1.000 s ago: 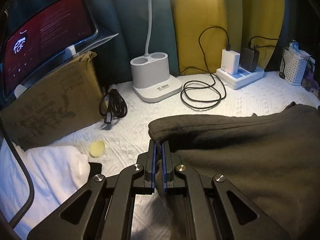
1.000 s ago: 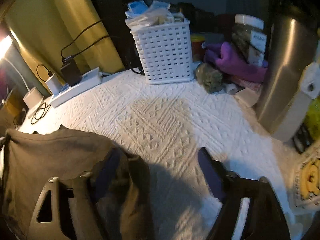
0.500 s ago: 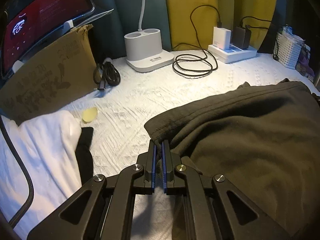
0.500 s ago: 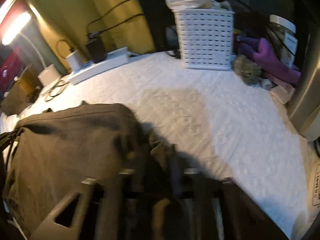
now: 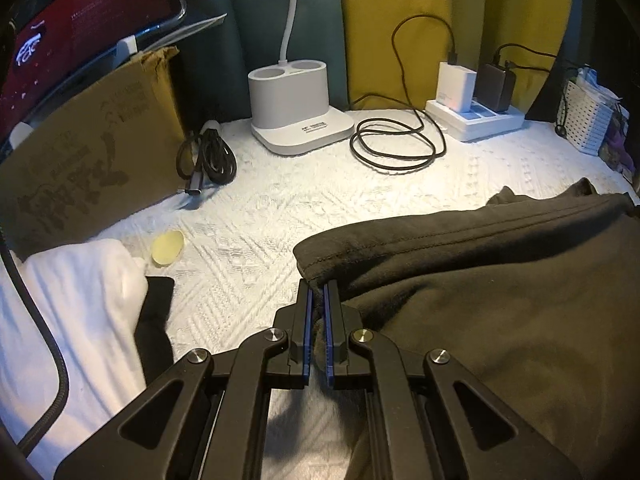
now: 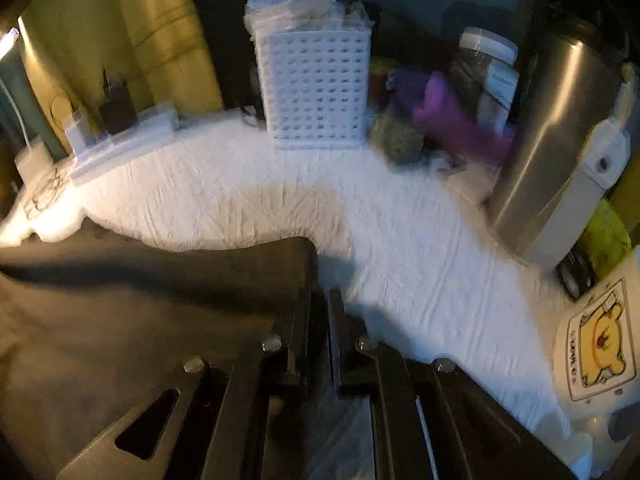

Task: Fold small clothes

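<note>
The white textured surface (image 5: 256, 216) spreads across both views, and the dark olive garment (image 5: 500, 300) lies over its near right part in the left wrist view, filling the near left of the right wrist view. A second ago the right gripper (image 6: 318, 300) stood with its jaws wide apart over the cloth's right corner; now they are clamped together on that corner, though blur hides the exact bite. The left gripper (image 5: 316, 292) keeps its jaws pinched on the stitched hem at the garment's left corner, as it did before. With both corners held, the garment is likely ready to be lifted or carried over for a fold. It looks thick and soft, its hemmed far edge stretched between the two grippers, the body slack. A white cloth (image 5: 80, 304) lies near left, a small yellow disc (image 5: 168, 247) just beyond it.
</note>
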Action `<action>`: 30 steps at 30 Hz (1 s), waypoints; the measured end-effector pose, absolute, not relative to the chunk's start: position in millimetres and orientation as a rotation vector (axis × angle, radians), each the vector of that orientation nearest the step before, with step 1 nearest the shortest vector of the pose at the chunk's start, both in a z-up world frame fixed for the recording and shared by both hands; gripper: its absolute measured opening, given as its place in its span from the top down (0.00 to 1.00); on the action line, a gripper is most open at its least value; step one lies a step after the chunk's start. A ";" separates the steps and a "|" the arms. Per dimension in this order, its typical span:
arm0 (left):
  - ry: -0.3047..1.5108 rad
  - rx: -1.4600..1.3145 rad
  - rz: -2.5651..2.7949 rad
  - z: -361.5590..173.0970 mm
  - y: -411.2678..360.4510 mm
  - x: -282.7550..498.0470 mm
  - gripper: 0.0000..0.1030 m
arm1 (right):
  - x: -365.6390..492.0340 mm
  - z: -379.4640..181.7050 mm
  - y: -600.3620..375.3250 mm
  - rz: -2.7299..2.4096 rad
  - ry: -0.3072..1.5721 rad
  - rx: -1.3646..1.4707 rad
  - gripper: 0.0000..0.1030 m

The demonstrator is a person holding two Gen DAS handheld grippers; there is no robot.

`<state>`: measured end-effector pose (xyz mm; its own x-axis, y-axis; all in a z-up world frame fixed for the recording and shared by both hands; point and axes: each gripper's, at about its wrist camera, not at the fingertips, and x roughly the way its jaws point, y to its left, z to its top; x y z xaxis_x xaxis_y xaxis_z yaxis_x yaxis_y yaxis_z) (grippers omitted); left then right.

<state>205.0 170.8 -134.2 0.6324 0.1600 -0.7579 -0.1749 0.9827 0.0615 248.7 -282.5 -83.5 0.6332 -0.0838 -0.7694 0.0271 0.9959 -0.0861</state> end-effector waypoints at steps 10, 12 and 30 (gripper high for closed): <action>0.855 -0.015 0.185 -131.7 176.2 215.3 0.96 | 263.1 -68.7 -284.4 -0.013 0.916 -0.104 0.92; 0.850 -0.028 0.178 -127.7 178.2 214.2 0.96 | 269.8 -62.1 -285.6 -0.011 0.911 -0.115 0.92; 0.849 -0.069 0.154 -124.3 181.3 213.8 0.96 | 270.2 -82.4 -284.3 0.050 0.925 -0.100 0.04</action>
<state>213.8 181.3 -124.3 0.6507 0.1081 -0.7516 -0.1630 0.9866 0.0009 270.2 -284.3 -82.4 0.6013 0.0003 -0.7990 -0.0859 0.9942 -0.0643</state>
